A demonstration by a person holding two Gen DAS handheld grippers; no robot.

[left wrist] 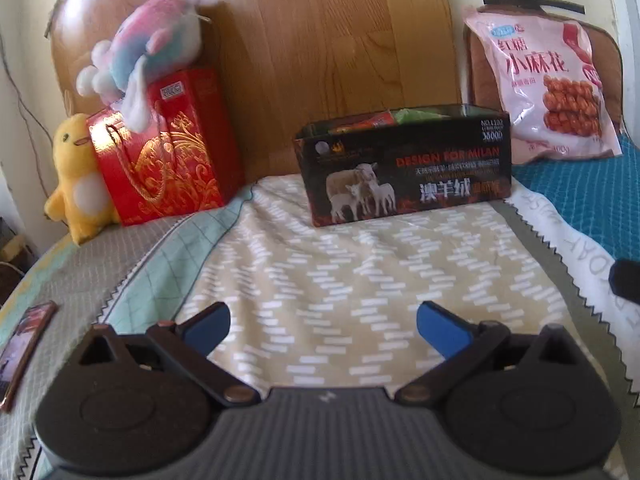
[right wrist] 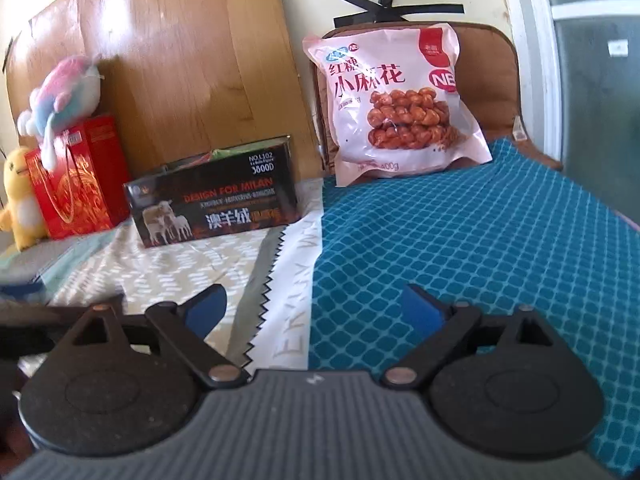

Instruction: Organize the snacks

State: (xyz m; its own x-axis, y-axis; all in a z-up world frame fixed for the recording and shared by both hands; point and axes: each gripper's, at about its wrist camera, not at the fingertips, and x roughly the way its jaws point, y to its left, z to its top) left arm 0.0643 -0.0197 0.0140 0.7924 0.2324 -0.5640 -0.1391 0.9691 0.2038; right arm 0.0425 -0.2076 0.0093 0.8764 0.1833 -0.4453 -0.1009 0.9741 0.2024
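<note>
Tongs, left (left wrist: 323, 328) and right (right wrist: 314, 310), gape empty; snack bag (right wrist: 400, 104) leans upright.

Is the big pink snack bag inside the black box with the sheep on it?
No, the pink snack bag leans upright against a brown cushion, apart from the black box.

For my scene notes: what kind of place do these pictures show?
Most likely a bedroom, on a bed. A patterned bedspread lies in front of a wooden headboard, plush toys sit beside a red gift box, and a pink snack bag leans on a cushion.
</note>
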